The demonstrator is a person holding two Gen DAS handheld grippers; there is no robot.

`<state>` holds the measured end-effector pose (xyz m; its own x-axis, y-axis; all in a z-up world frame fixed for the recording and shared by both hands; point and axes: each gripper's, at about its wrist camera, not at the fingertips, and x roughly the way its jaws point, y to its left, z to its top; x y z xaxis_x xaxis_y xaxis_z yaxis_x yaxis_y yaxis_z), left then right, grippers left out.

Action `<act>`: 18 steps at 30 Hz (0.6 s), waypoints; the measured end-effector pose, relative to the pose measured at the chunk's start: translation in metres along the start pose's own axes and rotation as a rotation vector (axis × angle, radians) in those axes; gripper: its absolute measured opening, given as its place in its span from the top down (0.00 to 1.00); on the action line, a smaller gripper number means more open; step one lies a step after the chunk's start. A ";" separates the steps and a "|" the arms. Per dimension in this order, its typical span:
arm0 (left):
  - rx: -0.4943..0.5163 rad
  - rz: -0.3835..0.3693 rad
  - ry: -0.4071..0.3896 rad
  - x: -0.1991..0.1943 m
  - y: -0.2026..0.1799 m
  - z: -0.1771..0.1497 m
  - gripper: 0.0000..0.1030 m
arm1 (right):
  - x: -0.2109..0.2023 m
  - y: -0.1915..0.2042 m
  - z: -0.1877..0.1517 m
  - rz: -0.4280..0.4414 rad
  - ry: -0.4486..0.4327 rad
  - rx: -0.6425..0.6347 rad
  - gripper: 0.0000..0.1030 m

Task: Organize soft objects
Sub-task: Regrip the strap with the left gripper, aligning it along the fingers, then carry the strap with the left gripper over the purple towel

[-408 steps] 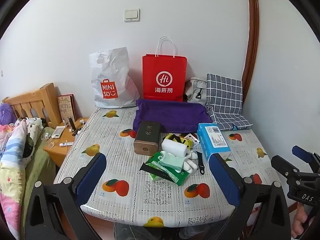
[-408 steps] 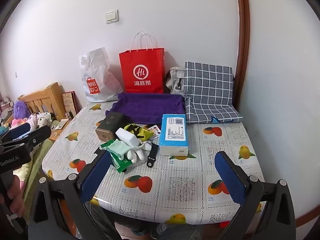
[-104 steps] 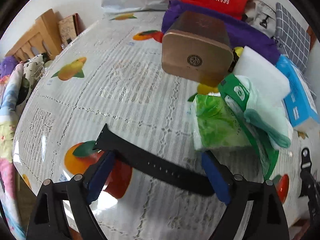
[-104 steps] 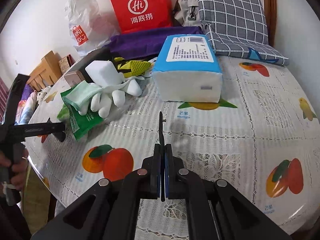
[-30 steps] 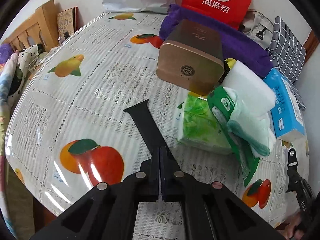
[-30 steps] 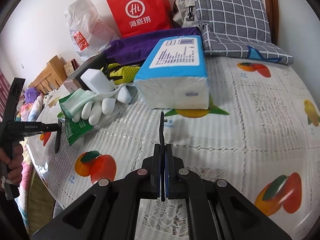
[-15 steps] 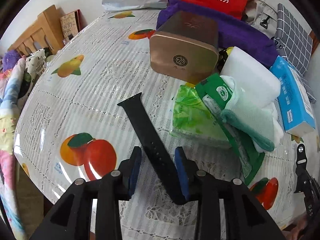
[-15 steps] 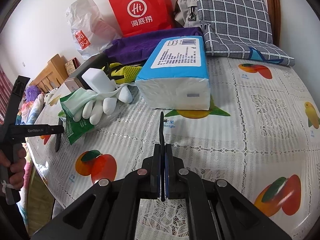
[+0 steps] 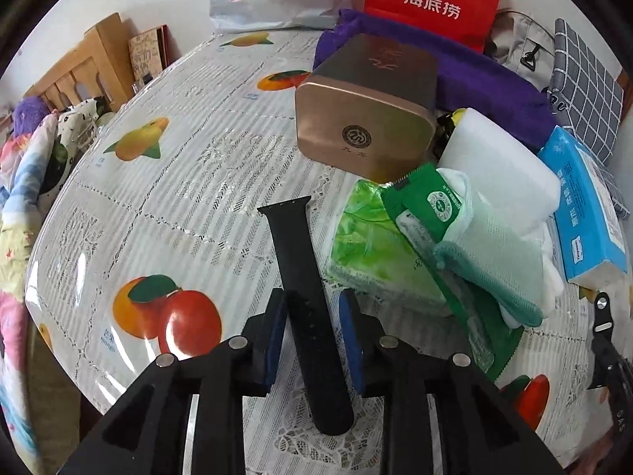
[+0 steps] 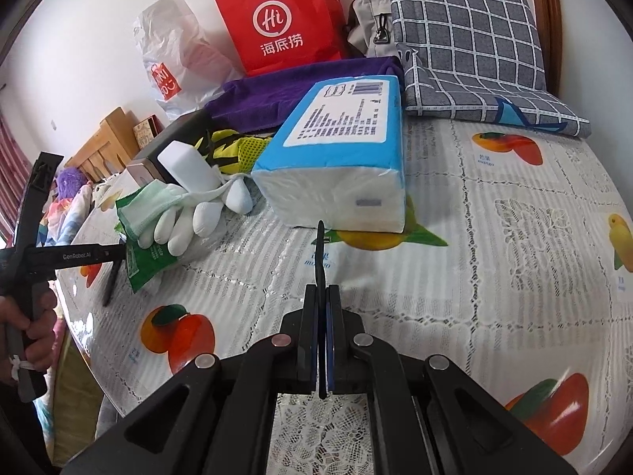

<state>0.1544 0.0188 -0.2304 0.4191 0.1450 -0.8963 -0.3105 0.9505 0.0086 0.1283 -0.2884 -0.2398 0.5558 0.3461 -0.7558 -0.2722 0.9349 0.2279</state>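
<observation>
Black strap [image 9: 304, 289] lies lengthwise between the closing, not yet touching jaws of left gripper [image 9: 312, 336]; right gripper [image 10: 322, 340] pinches second strap [image 10: 319, 253] edge-on.

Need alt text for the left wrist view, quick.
The left claw, closing, straddles a black watch strap lying flat on the fruit-print tablecloth, pads not visibly pressing it. Right of the strap sit green wipe packs and a bronze tin.

Watch strap [image 9: 304, 285] flat on tablecloth [image 9: 190, 182], left of wet-wipes pack [image 9: 372, 245]; tin box [image 9: 368, 107] behind both; gloves [image 10: 190, 213] on pack; tissue pack [image 10: 340, 154] right of gloves; paper bag [image 10: 285, 16] rearmost.
</observation>
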 end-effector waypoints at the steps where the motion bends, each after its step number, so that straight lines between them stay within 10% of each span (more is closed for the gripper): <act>1: 0.010 -0.003 -0.003 0.000 0.000 0.000 0.80 | -0.001 0.000 0.001 0.004 -0.005 -0.002 0.97; 18: 0.003 -0.128 0.017 -0.010 0.016 -0.006 0.94 | -0.036 0.024 0.005 -0.014 -0.050 -0.044 0.97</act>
<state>0.1405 0.0314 -0.2241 0.4405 0.0174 -0.8976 -0.2525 0.9619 -0.1053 0.1059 -0.2777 -0.2041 0.5980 0.3375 -0.7270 -0.2975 0.9357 0.1896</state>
